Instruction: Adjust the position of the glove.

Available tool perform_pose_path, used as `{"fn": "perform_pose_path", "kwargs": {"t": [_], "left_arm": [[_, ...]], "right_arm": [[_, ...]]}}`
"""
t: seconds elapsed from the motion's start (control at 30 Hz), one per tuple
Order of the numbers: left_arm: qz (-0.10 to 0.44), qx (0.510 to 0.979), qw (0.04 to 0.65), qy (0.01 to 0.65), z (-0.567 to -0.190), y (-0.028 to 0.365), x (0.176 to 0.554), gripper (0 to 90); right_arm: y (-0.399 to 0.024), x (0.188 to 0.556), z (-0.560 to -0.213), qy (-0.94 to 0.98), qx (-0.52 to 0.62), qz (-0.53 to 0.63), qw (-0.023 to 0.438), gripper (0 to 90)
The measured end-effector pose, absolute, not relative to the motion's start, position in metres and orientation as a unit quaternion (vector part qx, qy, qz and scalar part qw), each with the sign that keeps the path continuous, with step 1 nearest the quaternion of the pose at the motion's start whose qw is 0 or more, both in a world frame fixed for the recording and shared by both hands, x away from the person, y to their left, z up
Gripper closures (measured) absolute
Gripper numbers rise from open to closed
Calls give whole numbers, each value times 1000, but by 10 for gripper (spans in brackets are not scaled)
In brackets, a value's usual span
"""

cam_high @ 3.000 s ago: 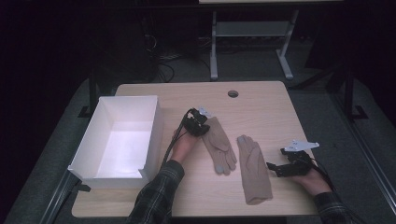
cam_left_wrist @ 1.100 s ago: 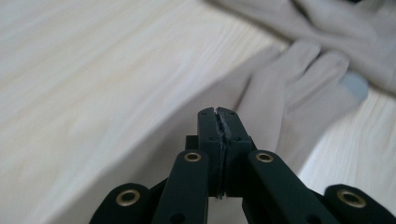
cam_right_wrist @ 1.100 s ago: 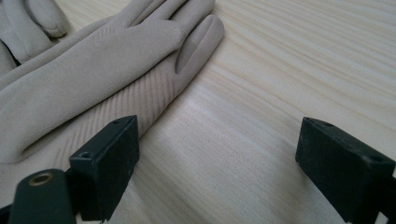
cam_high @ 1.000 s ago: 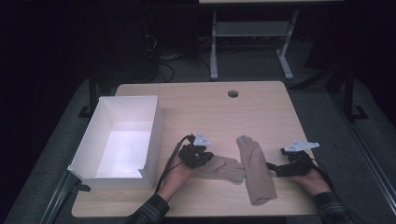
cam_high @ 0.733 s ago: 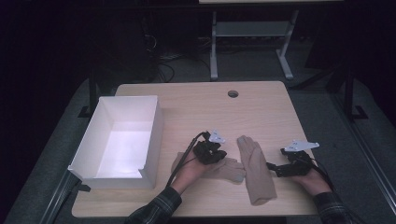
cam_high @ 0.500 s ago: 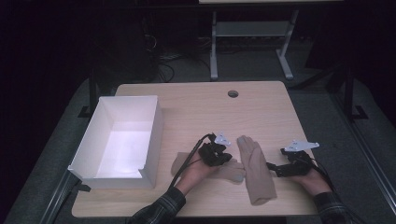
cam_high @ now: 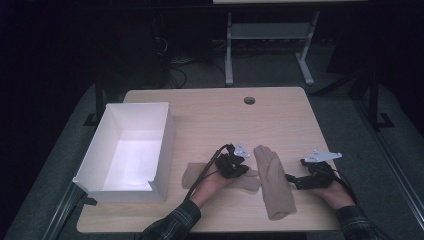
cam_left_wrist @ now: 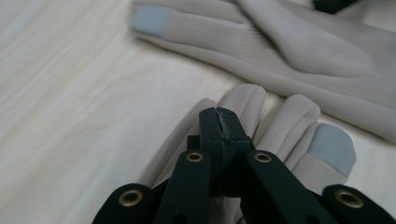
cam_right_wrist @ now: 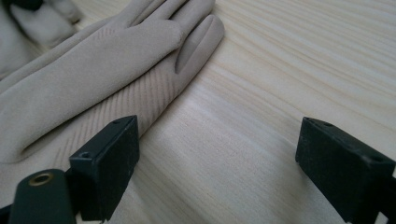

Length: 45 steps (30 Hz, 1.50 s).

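Observation:
Two beige gloves lie on the wooden table (cam_high: 215, 120). One glove (cam_high: 192, 175) lies crosswise, its fingers toward the other glove (cam_high: 272, 185), which lies lengthwise. My left gripper (cam_high: 244, 170) rests on the crosswise glove's fingers (cam_left_wrist: 285, 116), jaws pressed together, with no fabric visible between the tips (cam_left_wrist: 218, 114). The lengthwise glove (cam_left_wrist: 303, 51) crosses just beyond it. My right gripper (cam_high: 295, 181) sits low on the table beside that glove (cam_right_wrist: 93, 70), open wide (cam_right_wrist: 219, 154) with bare wood between its jaws.
A white open box (cam_high: 165, 135) stands on the table's left side. A round cable hole (cam_high: 249, 100) sits near the far edge. A metal stand (cam_high: 270, 35) is on the floor behind the table. Both forearms enter from the bottom.
My left hand has slid right along the crosswise glove, from its cuff end to its fingers. The right gripper and the lengthwise glove have stayed put.

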<state>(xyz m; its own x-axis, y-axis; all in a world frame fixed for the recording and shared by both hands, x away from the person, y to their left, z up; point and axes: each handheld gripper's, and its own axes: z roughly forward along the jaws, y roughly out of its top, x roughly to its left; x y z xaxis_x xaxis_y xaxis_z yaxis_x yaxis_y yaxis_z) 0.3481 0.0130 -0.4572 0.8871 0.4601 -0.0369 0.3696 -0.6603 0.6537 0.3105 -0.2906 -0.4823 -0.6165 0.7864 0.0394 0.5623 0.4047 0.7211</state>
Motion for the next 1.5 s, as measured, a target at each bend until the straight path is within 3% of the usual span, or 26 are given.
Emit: {"fn": "perform_pose_path", "kwargs": {"t": [0.6,0.87,1.03,1.23,1.5], "left_arm": [[127,865,349,336,-456,45,418,896],[148,847,357,365,-439,80,403,891],[158,854,323,377,-447,98,388,893],[144,869,306,362,-458,100,366,893],[107,878,327,332,-459,89,338,895]], "right_arm": [[-291,310,-482,823,410,361,155,130],[-291,311,-482,824,409,361,155,130],[-291,311,-482,824,409,361,155,130],[-291,311,-482,824,409,361,155,130],[-291,311,-482,824,409,361,156,131]]}}
